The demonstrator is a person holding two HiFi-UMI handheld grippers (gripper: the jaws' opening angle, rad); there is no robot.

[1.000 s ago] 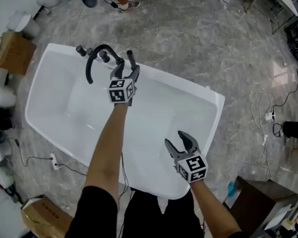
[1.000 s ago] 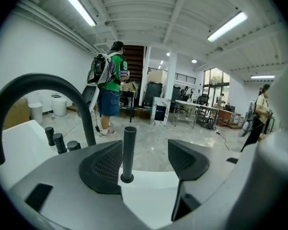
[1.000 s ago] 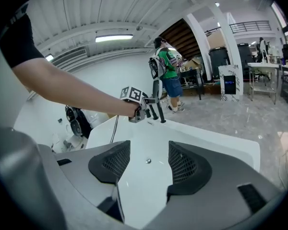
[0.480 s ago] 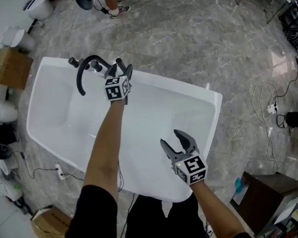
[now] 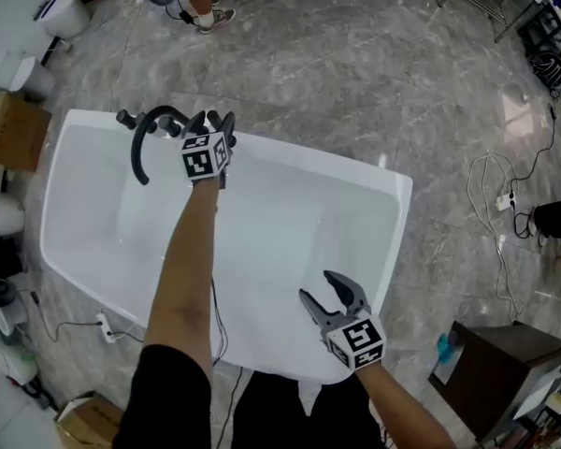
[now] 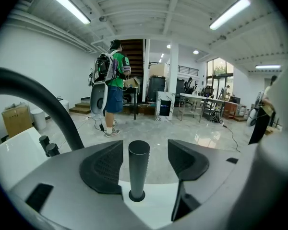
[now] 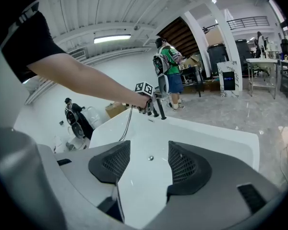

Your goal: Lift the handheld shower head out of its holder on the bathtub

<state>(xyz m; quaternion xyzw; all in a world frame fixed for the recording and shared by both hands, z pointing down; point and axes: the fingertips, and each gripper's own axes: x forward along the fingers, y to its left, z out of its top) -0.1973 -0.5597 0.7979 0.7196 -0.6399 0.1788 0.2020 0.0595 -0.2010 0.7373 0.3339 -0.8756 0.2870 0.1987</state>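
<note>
The handheld shower head [image 6: 138, 169] is a black upright cylinder in a holder on the far rim of the white bathtub [image 5: 383, 204]. My left gripper [image 6: 145, 159] is open, with one pad on each side of the cylinder and a gap showing on both sides. The head view places the left gripper [image 5: 215, 127] at that rim, beside the black arched spout [image 5: 142, 138] and its knobs [image 6: 48, 146]. My right gripper [image 5: 331, 293] hangs open over the near rim, holding nothing. In the right gripper view the right gripper [image 7: 146, 163] faces the tub floor and drain [image 7: 150, 157].
A person with a backpack [image 6: 113, 80] stands on the marble floor beyond the tub. Cardboard boxes [image 5: 9, 129] and white items lie left of the tub. Cables [image 5: 500, 204] run across the floor at the right, near a dark cabinet [image 5: 486, 363].
My left gripper has reached further out to the far rim, closer to the spout. The right gripper has kept its place over the near rim, still open.
</note>
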